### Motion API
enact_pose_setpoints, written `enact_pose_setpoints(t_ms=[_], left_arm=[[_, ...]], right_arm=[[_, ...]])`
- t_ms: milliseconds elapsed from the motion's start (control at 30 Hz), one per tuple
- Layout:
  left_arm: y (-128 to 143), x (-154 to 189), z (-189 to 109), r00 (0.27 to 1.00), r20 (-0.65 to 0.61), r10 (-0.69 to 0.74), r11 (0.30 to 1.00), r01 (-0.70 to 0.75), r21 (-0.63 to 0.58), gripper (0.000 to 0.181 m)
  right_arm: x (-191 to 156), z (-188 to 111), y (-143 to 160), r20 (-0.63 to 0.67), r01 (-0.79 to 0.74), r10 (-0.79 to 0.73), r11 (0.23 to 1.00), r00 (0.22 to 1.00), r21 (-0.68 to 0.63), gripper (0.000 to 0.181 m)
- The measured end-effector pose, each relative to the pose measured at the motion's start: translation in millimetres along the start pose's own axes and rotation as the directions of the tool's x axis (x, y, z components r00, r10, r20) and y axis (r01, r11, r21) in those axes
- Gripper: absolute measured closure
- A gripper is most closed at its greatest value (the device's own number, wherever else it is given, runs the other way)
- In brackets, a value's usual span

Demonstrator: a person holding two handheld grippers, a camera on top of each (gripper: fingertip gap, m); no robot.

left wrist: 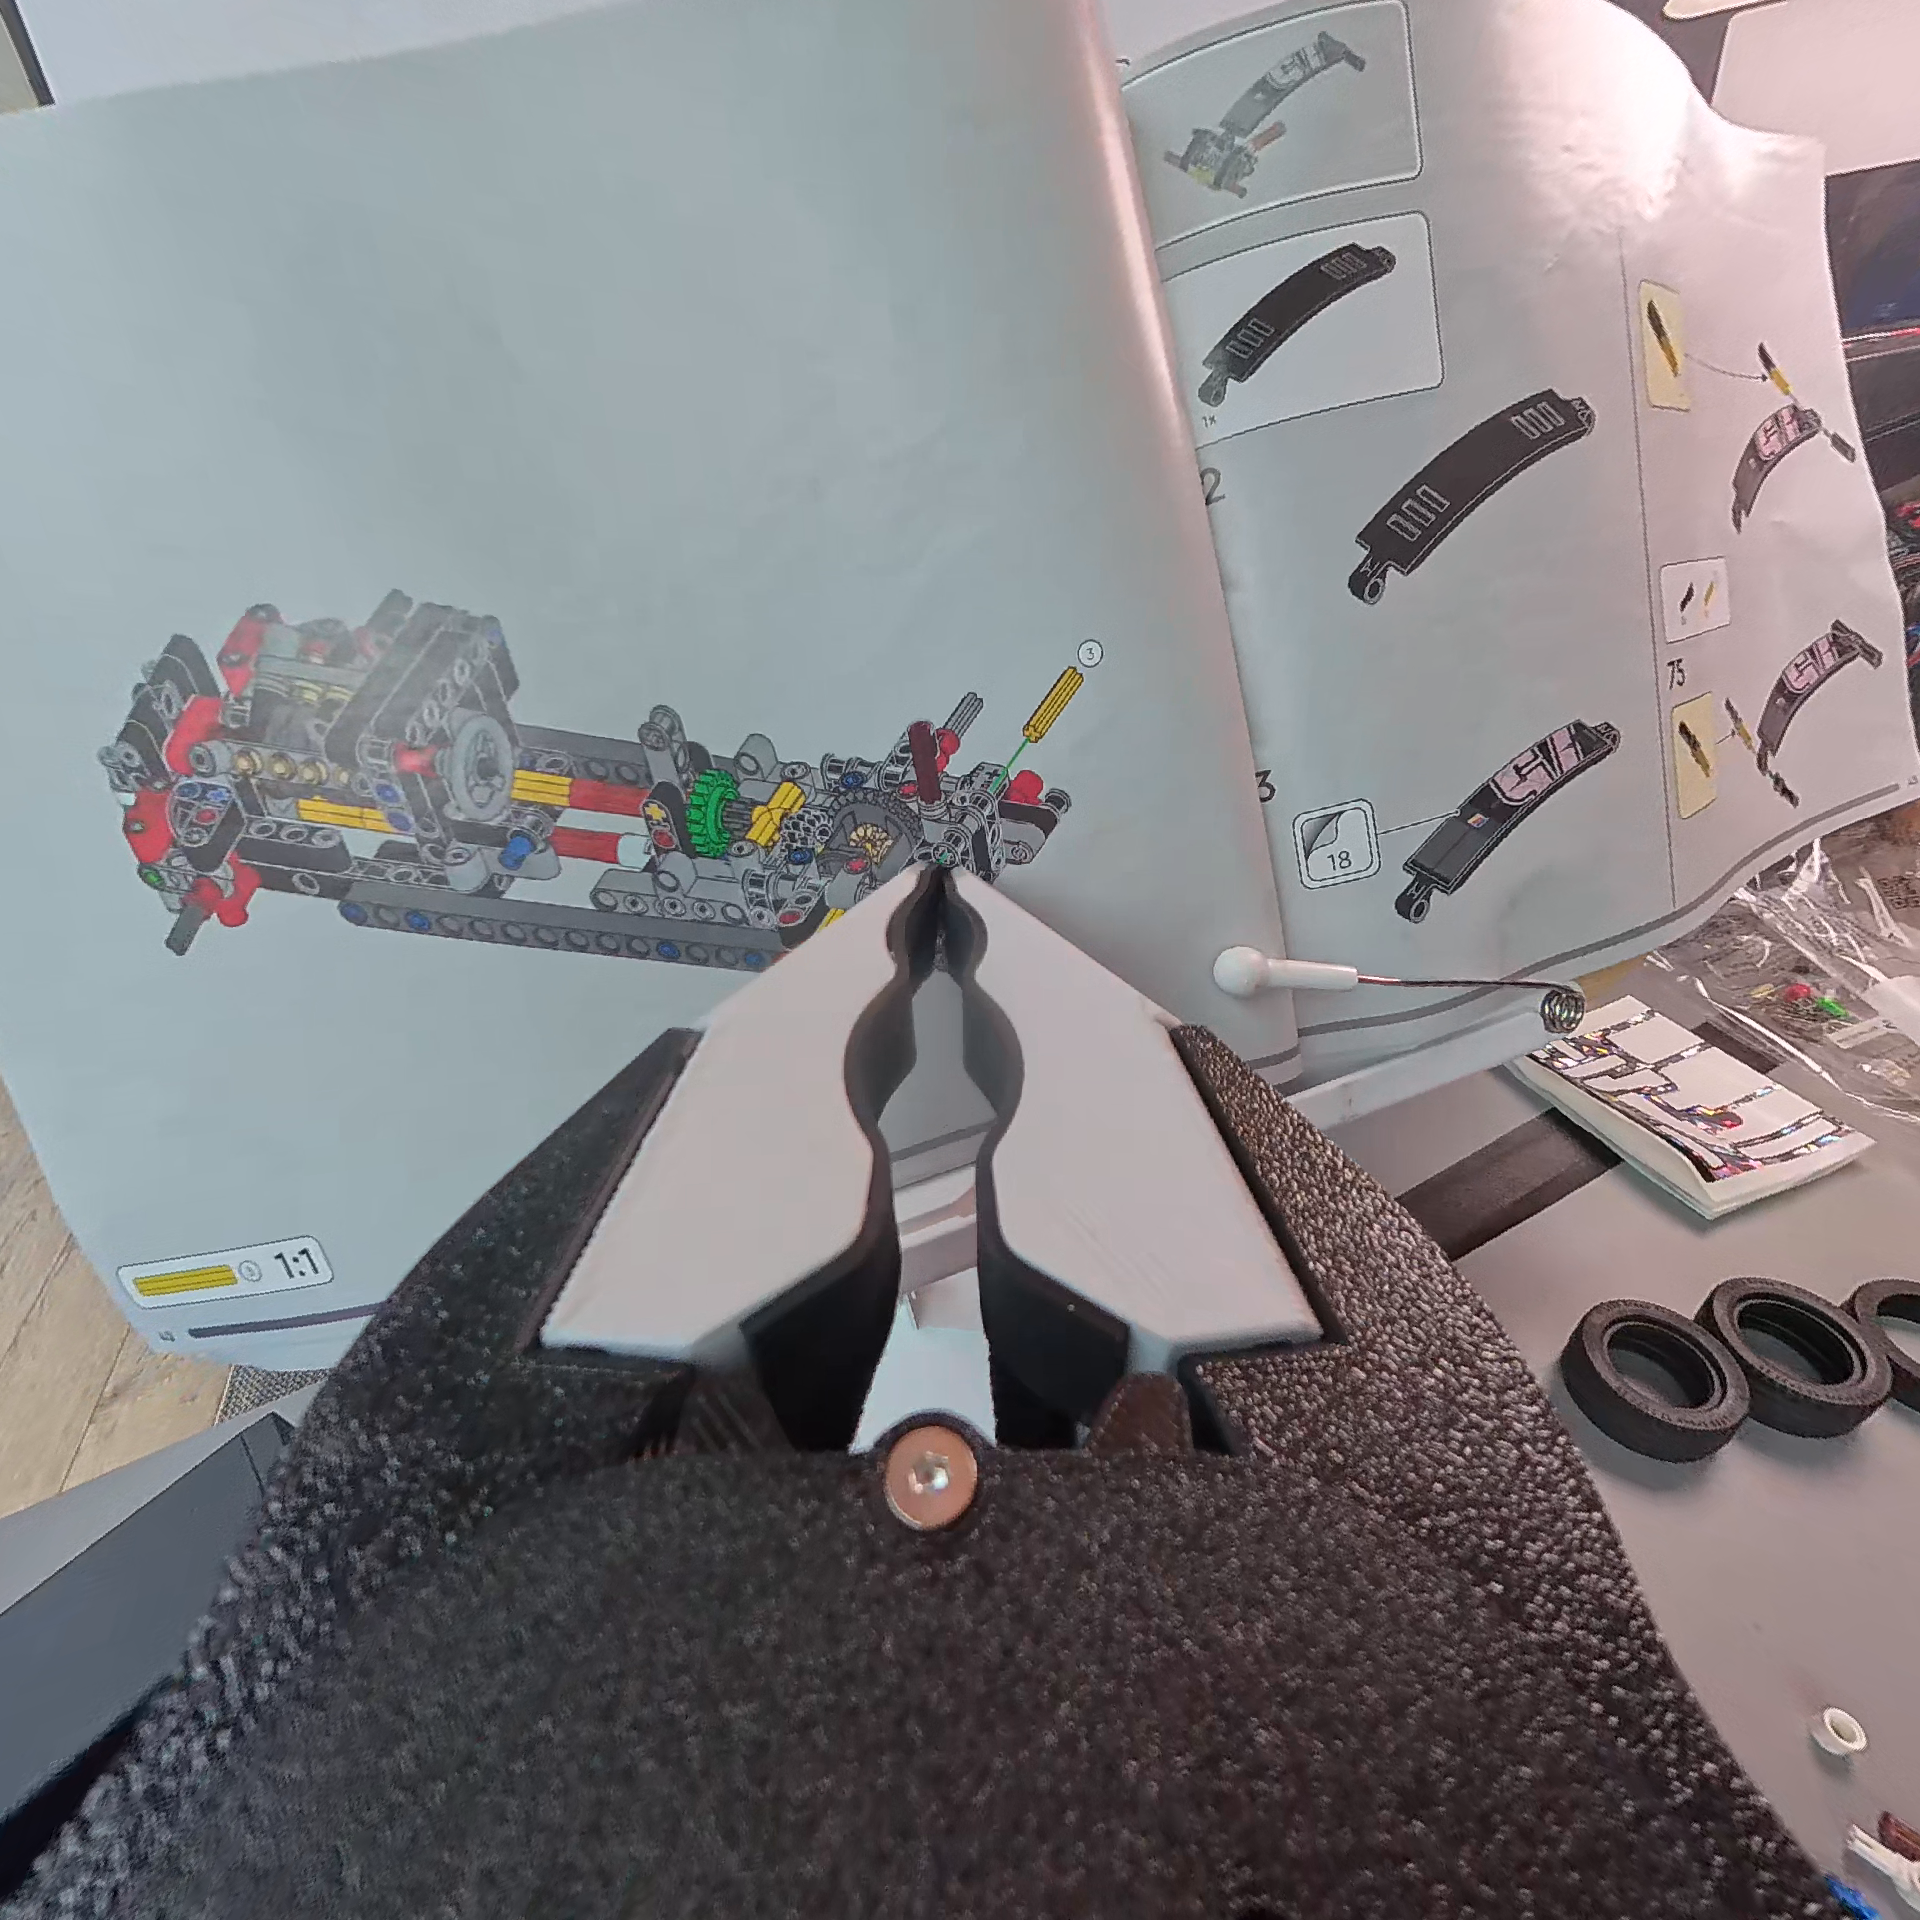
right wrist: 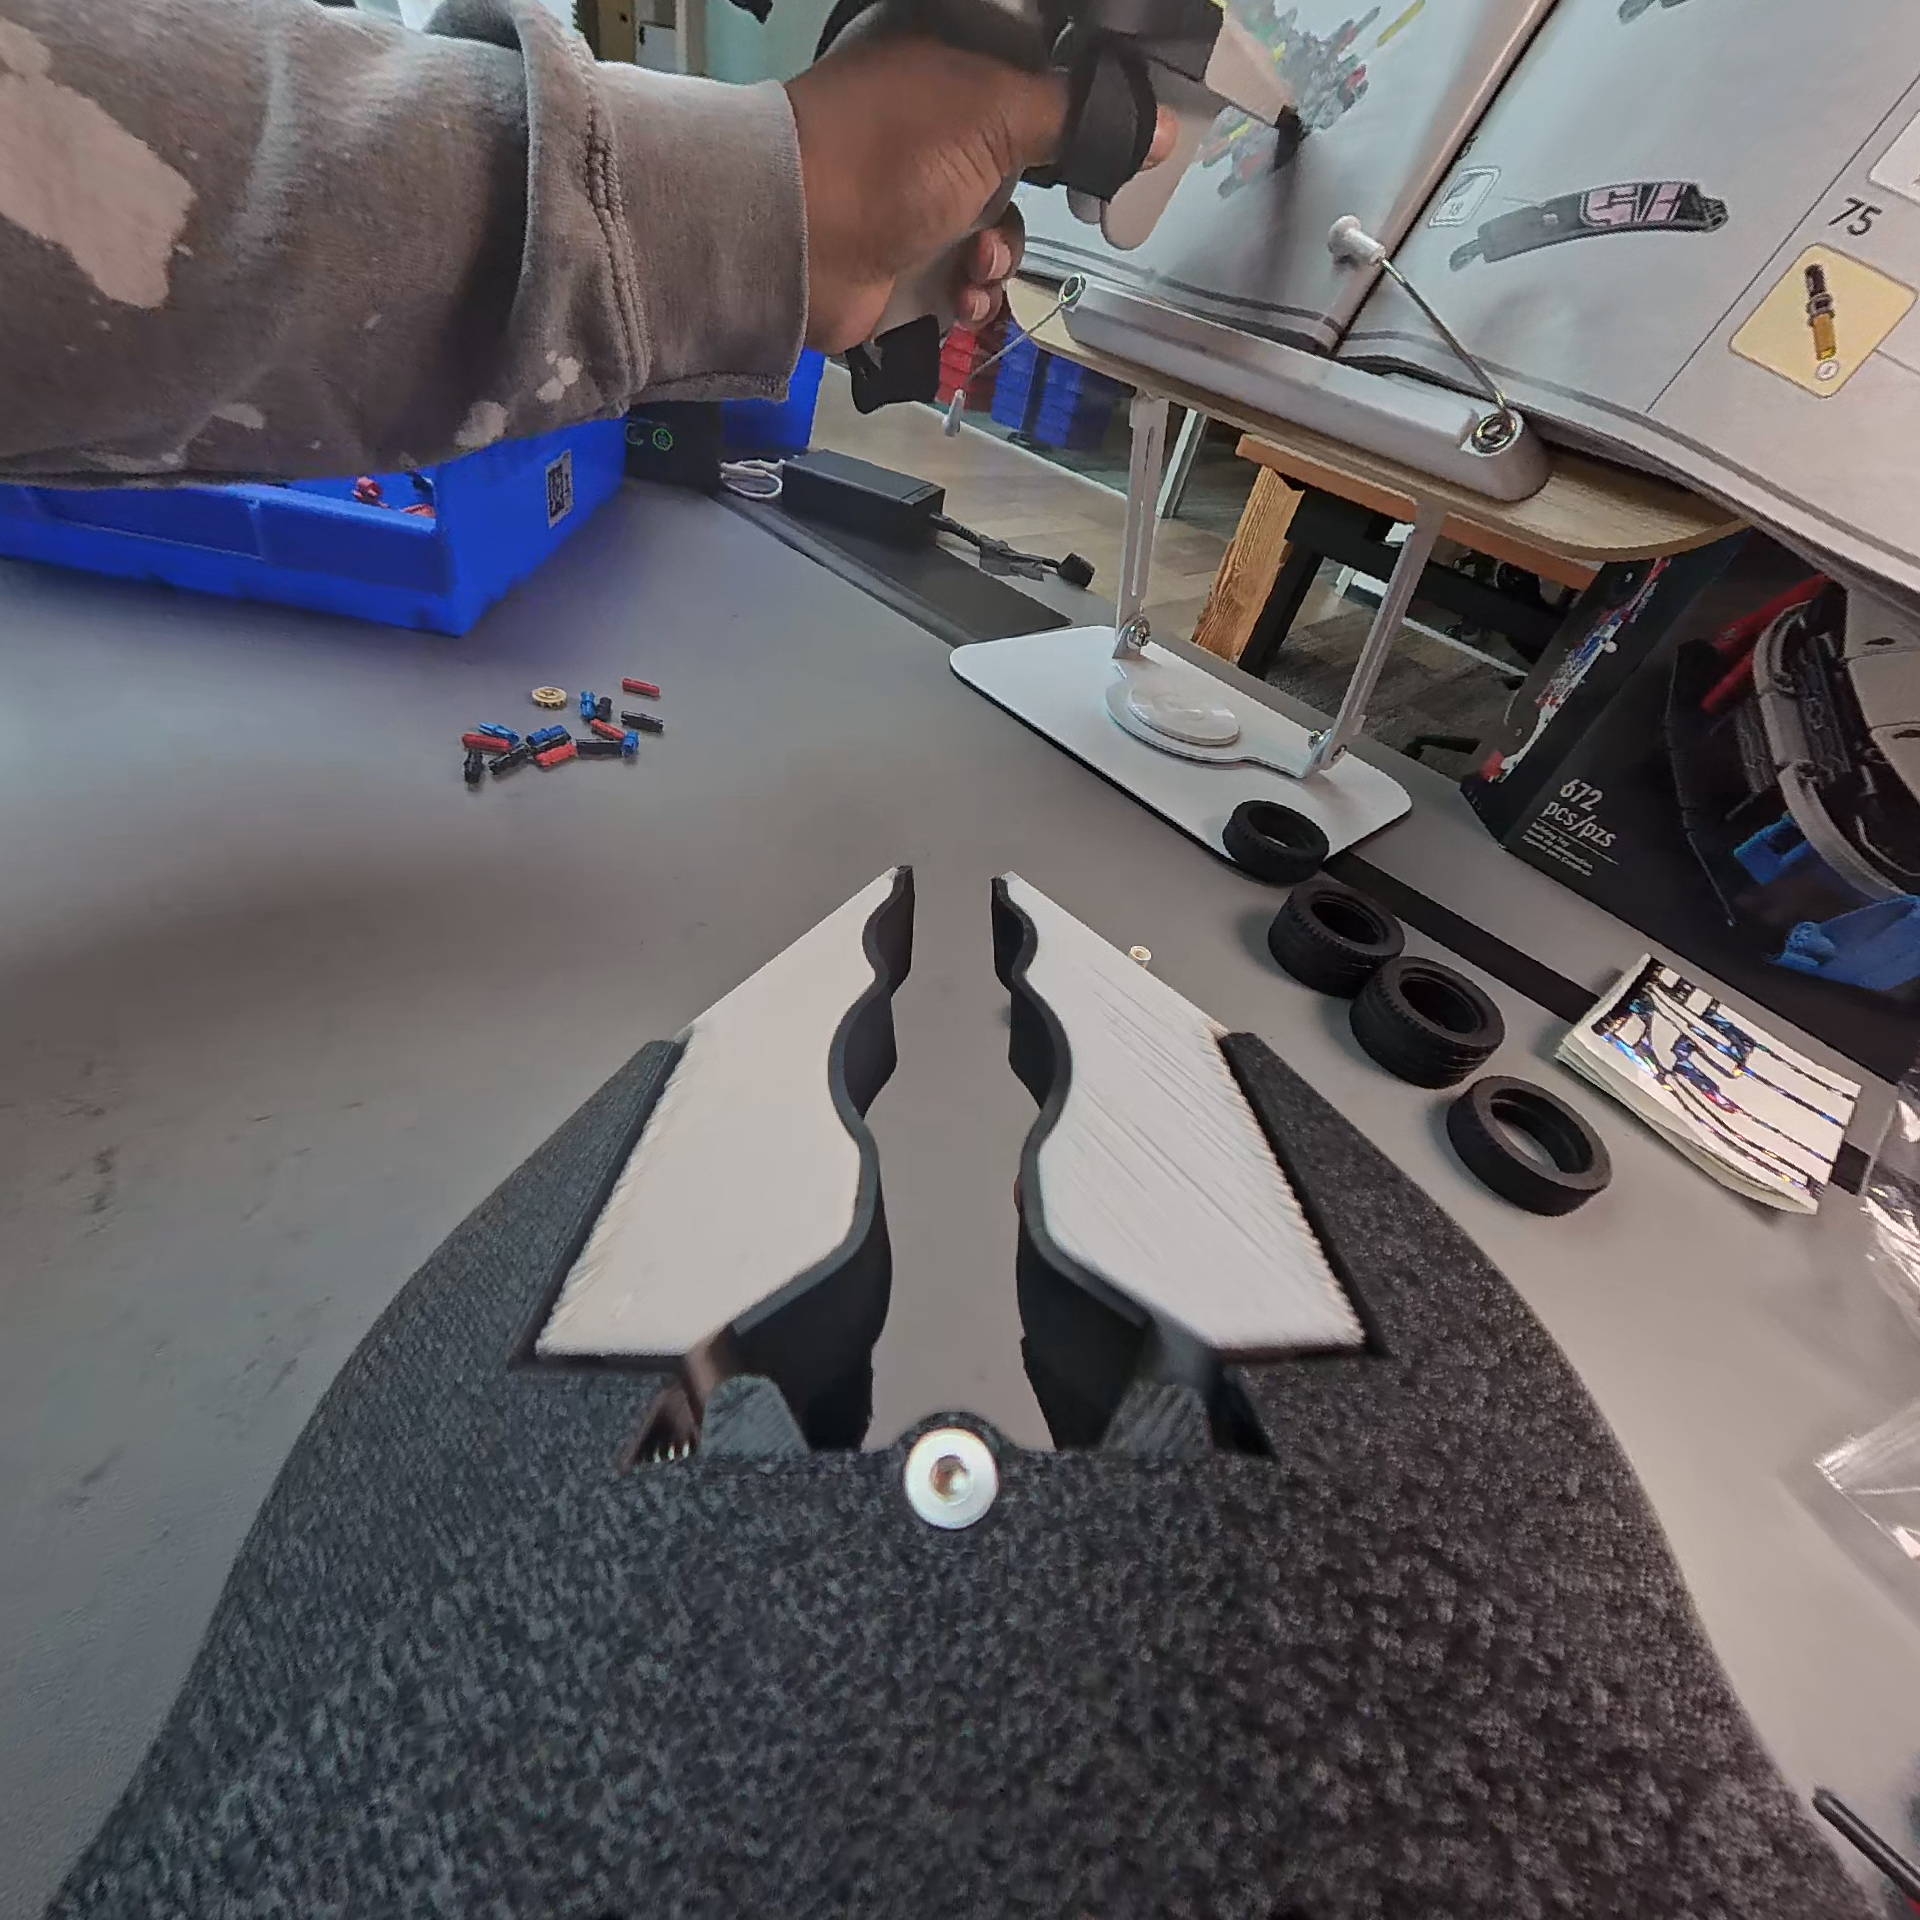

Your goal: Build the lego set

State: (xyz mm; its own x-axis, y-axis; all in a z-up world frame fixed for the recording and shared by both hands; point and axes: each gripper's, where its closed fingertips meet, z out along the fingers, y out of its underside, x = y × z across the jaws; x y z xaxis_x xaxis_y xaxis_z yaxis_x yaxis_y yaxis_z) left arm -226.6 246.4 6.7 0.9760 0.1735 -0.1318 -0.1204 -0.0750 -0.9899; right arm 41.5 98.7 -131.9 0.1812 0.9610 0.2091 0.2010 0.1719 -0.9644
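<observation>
While the left gripper [left wrist: 940, 883] is held with its jaws closed, tips pressed against the open instruction booklet [left wrist: 623, 416] on its stand [right wrist: 1174, 717], the right gripper [right wrist: 953, 894] is held over the grey desk [right wrist: 312, 1039], jaws slightly parted and empty. Loose lego pins [right wrist: 561, 732] are scattered before a blue bin [right wrist: 312, 540], in which red pieces are glimpsed. Four black tyres [right wrist: 1423, 1023] are laid beside a sticker sheet [right wrist: 1714, 1081].

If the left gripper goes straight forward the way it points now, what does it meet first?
Most likely the open instruction booklet on its stand: the left gripper, fingertips together, points at the left page's printed chassis drawing, apparently at or nearly touching the paper.
</observation>
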Motion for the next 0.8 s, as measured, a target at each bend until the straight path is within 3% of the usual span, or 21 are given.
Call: enact_pose_setpoints(t_ms=[500,633,800], left_arm=[[21,5,-19,1.0,0.006,-0.003,1.0,0.003,0.011,0.177],[24,8,-44,0.997,0.002,-0.076,0.996,0.075,0.051,0.156],[11,51,-106,0.979,-0.16,-0.128,0.985,0.145,0.098,0.144]], right_arm=[[2,-1,1,0.001,-0.009,0.009,1.0,1.0,0.003,0.169],[2,-3,1,-0.004,-0.005,0.005,1.0,1.0,-0.001,0.169],[17,-12,4,-0.055,0.048,-0.054,0.994,0.997,-0.099,0.166]])
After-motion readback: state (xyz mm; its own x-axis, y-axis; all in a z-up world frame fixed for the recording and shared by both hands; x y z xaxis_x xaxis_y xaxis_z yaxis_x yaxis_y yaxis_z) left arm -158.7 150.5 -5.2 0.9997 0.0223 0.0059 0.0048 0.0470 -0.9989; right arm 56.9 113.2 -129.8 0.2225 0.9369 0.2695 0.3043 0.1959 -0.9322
